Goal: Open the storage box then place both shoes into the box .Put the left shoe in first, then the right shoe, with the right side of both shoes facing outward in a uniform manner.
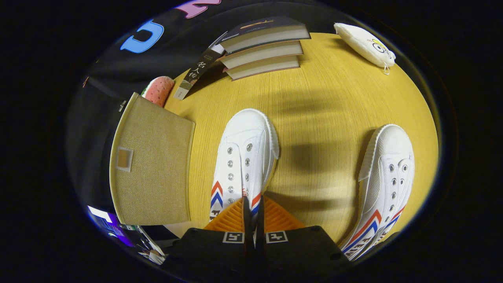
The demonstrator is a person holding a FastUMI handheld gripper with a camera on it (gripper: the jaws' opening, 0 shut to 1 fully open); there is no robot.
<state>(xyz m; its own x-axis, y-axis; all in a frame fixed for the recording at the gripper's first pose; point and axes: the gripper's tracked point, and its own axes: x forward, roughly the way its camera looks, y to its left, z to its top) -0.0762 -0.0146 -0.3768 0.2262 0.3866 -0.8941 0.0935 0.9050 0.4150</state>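
Two shoes lie toes-away: gripper (253,204) nearly closed, apparently pinching near shoe's (243,157) heel; storage box (151,165) lies left, lid down.

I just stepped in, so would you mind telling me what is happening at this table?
A hand-held gripper is closed on the side wall of one white shoe on the yellow table. The other shoe sits apart on the table, untouched. The beige storage box lies beside the gripped shoe, and neither shoe is inside it yet.
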